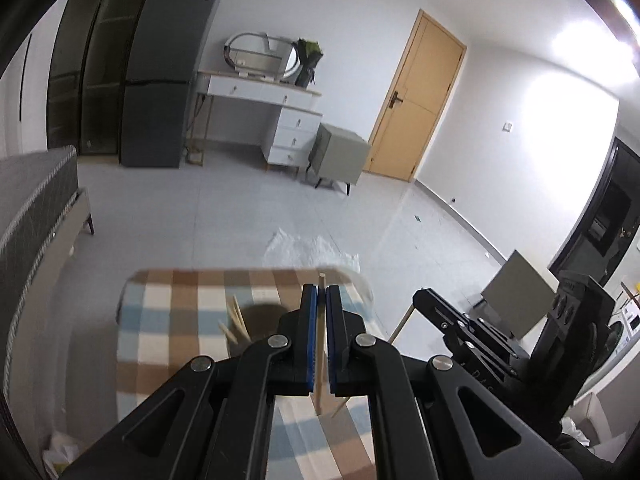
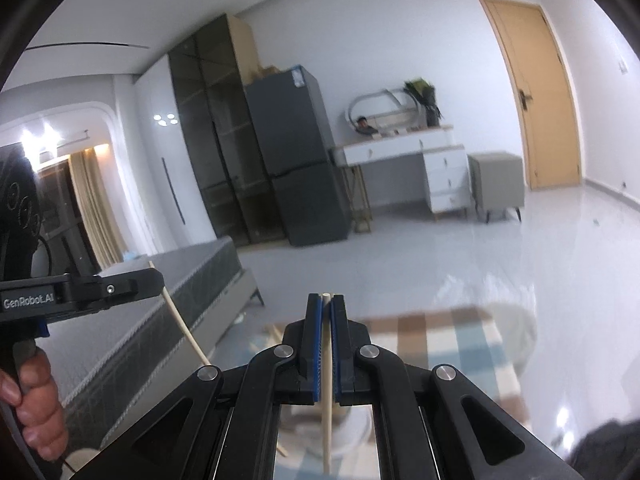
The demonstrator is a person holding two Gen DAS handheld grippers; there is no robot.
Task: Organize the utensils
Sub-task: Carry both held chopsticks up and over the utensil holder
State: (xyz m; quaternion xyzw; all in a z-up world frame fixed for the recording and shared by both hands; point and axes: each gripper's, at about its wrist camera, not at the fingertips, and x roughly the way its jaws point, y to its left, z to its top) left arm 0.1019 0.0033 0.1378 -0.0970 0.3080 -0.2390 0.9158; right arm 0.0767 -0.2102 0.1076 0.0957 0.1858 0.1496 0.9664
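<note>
The left gripper [image 1: 321, 300] has its fingers [image 1: 309, 320] clenched on a wooden chopstick [image 1: 320, 344], held upright above the checked surface [image 1: 180, 320]. On that surface, left of the held stick, a brown holder [image 1: 256, 320] contains more chopsticks [image 1: 236, 324]. The right gripper [image 2: 326, 312] likewise clamps a pale chopstick [image 2: 327, 420] above the same surface, beside the person's left hand [image 2: 38, 408]. A bed [image 1: 36, 208] stands left of the surface.
</note>
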